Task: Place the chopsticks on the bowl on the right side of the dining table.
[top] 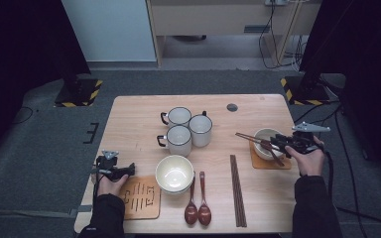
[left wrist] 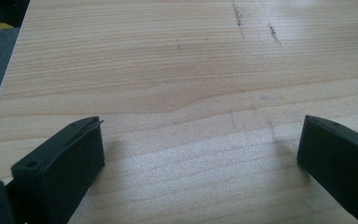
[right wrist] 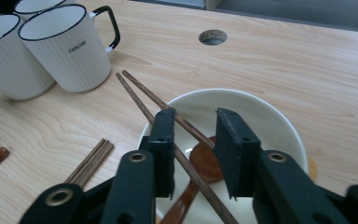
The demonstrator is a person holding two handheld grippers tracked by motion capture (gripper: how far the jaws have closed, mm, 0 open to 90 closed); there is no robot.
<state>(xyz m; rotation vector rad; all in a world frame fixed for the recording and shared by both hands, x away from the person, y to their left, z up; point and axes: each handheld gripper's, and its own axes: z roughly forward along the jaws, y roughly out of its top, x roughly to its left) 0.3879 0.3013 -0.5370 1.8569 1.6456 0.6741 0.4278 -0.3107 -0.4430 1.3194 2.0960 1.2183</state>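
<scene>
The right hand-held gripper [right wrist: 193,116] hovers over the white bowl [right wrist: 265,121] on the right coaster [top: 258,161], a pair of chopsticks [right wrist: 142,95] running between its jaws. Whether the pads actually pinch them is hard to make out. A wooden spoon [right wrist: 203,163] lies half hidden beneath. The left hand-held gripper [left wrist: 200,140] rests released over bare table [left wrist: 168,70].

Under your hands the bench [right wrist: 307,70] is pale, matt wood grain. The chopsticks [right wrist: 140,95] look like dark, smooth wood, the bowl [right wrist: 270,121] glossy cream ceramic, the mugs [right wrist: 65,51] ribbed white enamel, and your right hand-held gripper [right wrist: 193,140] matt black plastic.
</scene>
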